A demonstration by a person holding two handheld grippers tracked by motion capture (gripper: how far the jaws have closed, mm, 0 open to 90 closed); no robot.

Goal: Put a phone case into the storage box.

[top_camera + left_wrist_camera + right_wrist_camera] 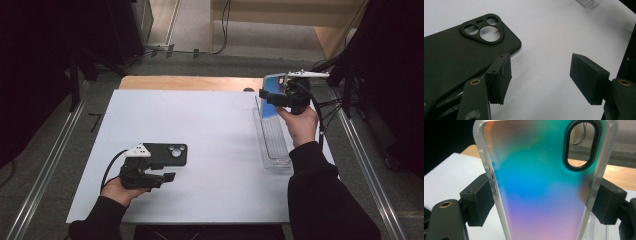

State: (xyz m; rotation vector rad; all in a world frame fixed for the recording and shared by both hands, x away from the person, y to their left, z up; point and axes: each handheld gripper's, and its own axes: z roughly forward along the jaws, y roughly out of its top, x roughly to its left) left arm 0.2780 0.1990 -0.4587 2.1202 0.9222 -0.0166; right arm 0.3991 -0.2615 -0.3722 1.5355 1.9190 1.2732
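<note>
My right gripper [265, 95] holds the iridescent phone case [544, 195] by its two long edges, jaws pressing the frosted rim from either side. In the high view the case sits upright in the air just above the far end of the clear plastic tray [275, 150], which I take as my landmark on the desk [210, 145]. My left gripper [170, 177] rests well to the left of the tray, jaws standing wide and empty, with one pad lying just beside the edge of the black phone case [167, 152], which lies flat on the desk with its camera cutouts toward the tray.

What worries me most is the grip on the iridescent case. The jaws bear on a thin, flexible rim with nothing solid inside, so I judge that more squeeze could bow the shell, and less could let it slide down and drop onto the tray. It is also held low on its length, so a quick swing could tip it between the pads. On the left, the pad by the black case could nudge it across the smooth desk if I shift that hand carelessly.

The iridescent case shades from orange at the top through teal and blue to pink at the bottom, with a translucent white border and a black-ringed oval camera opening near one upper corner.
</note>
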